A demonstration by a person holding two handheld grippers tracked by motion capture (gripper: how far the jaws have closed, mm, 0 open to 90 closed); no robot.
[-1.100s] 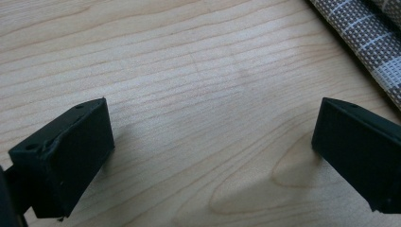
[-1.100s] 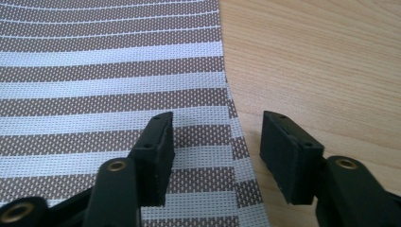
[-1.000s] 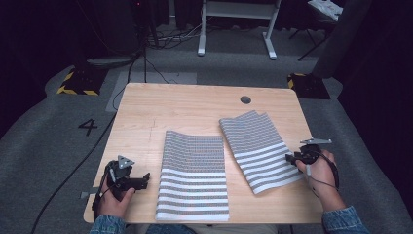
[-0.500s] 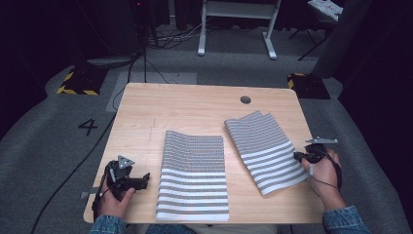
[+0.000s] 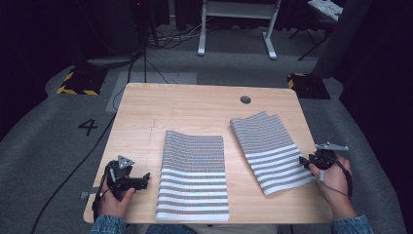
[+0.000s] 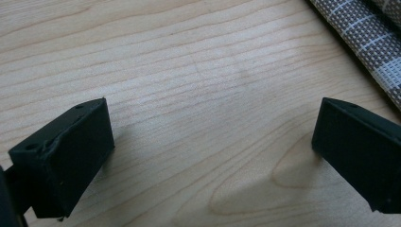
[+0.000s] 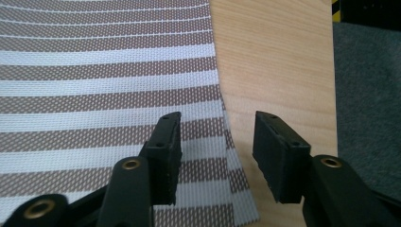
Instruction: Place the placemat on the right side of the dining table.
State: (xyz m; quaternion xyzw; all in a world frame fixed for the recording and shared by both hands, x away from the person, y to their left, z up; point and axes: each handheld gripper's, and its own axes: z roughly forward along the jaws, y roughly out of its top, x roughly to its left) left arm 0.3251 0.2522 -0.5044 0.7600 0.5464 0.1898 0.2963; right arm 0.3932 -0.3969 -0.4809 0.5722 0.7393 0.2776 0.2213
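Two brown-and-white striped woven placemats (image 5: 194,178) (image 5: 272,148) lie flat on the pale wooden surface (image 5: 195,105); the right tool (image 5: 306,162), jaws just spread over the angled mat's edge, has released it; the left tool (image 5: 144,178) rests spread apart. Straightening seems left.

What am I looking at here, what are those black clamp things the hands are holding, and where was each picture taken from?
A person sits at a wooden table with a hand-held two-jaw gripper in each hand. One camera looks down from above; two more ride on the grippers, looking along their black jaws. Two striped woven mats lie on the table: the middle mat and the right mat. The left gripper rests open over bare wood. The right gripper has just been opening; its jaws straddle the right mat's edge without pinching it. Nothing is held.
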